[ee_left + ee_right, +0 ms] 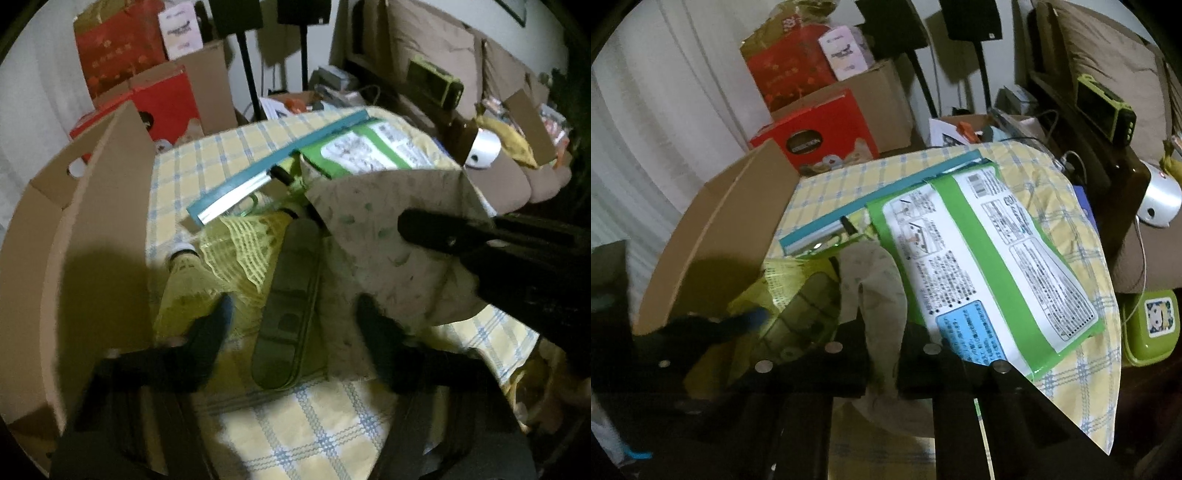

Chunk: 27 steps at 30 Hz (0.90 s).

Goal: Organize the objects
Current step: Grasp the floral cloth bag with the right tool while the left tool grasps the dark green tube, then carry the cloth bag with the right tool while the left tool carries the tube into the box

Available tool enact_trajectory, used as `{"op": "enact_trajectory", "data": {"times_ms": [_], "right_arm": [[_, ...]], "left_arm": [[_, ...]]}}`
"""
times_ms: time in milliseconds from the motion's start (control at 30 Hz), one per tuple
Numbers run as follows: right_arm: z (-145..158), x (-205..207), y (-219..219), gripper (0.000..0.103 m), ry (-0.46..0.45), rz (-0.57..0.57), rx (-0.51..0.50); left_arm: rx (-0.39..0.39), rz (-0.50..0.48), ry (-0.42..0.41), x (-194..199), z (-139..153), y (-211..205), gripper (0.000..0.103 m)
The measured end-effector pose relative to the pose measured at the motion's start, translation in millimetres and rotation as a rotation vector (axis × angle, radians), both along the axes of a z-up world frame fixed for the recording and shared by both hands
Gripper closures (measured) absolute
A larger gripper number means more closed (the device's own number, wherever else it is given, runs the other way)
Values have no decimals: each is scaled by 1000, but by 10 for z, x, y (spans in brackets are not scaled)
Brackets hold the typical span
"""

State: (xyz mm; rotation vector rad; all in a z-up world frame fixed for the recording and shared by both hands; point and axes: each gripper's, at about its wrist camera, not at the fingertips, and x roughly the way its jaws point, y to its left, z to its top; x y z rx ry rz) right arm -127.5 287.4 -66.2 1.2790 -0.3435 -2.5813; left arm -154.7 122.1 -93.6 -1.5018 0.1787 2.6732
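Observation:
My right gripper (882, 332) is shut on a beige patterned cloth (875, 284) and holds it lifted; it shows in the left wrist view (428, 236) pinching that cloth (388, 229). My left gripper (295, 314) is open, its fingers either side of a grey-green pencil case (288, 310) that lies on the yellow checked tablecloth (314, 435). A yellow mesh bag (247, 240) lies just beyond the left finger. A green and white packet (982, 266) and a teal book (886, 192) lie behind.
An open cardboard box (85, 236) stands at the table's left edge. Red boxes (820, 136) and more cardboard are stacked behind. A sofa with a white round device (1160, 203) is on the right. A green lunch box (1152, 325) sits beside the table.

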Motion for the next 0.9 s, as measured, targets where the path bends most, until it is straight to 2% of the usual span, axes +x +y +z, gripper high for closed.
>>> {"op": "enact_trajectory", "data": {"times_ms": [100, 267, 433, 733, 900], "right_arm": [[84, 44, -26, 95, 24, 13, -1], [247, 88, -42, 96, 60, 34, -26], [458, 172, -68, 97, 107, 49, -35], [999, 387, -86, 97, 214, 42, -32], [1189, 456, -155, 97, 237, 60, -51]], "left_arm": [[9, 14, -35, -41, -84, -36, 75], [58, 35, -46, -37, -87, -128, 83], [92, 27, -10, 75, 89, -135, 83], [152, 0, 92, 305, 679, -178, 83], [179, 5, 155, 411, 1033, -302, 83]]}}
